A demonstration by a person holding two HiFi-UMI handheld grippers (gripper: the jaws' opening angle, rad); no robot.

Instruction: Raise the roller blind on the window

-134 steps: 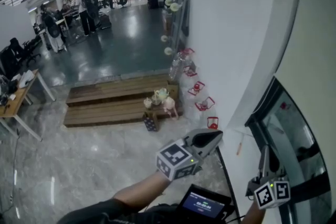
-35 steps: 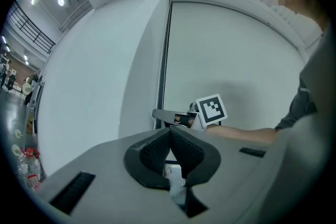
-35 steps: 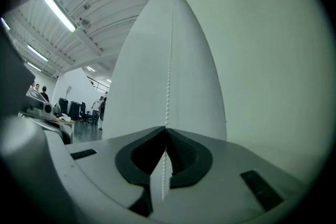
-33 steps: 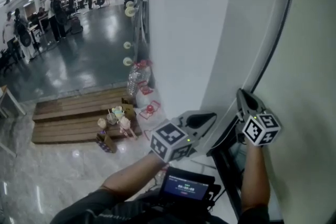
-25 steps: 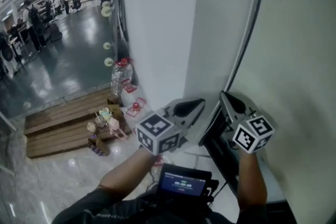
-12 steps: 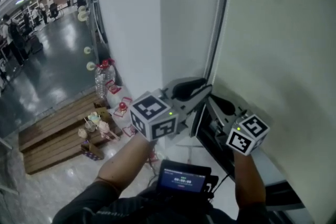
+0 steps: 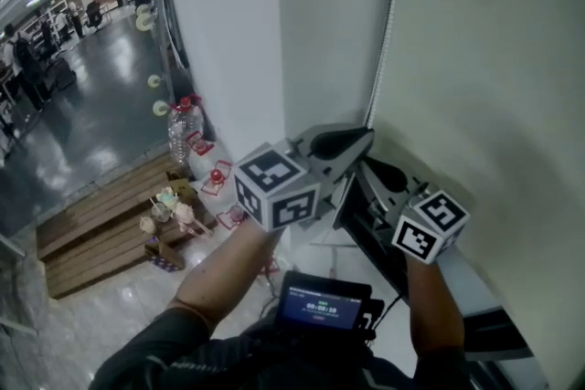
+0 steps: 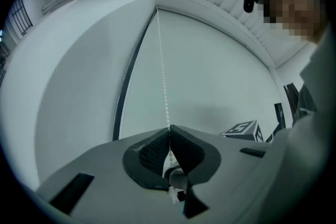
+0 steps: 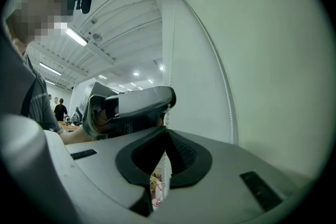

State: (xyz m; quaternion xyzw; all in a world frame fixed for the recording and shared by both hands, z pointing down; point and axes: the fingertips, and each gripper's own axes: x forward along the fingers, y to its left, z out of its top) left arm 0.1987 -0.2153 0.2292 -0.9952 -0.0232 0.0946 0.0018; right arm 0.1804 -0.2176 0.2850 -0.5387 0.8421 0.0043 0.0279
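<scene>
While both sets of jaws are pinched narrow on the bead chain (image 8: 163, 81), we read this as the start of a pull. The left hand-held gripper (image 8: 169, 129) clamps it, and the right hand-held gripper (image 9: 164, 132) clamps it just below. The chain runs straight up from the jaws. The roller blind (image 7: 494, 68) hangs beside and above them, covering the window. Next, we judge: haul the correct strand down, one hand-held gripper letting go to regrip higher.

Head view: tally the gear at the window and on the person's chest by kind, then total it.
hand-held grippers: 2 (left hand-held gripper, right hand-held gripper)
bead chain: 1
roller blind: 1
chest screen: 1
total: 5
</scene>
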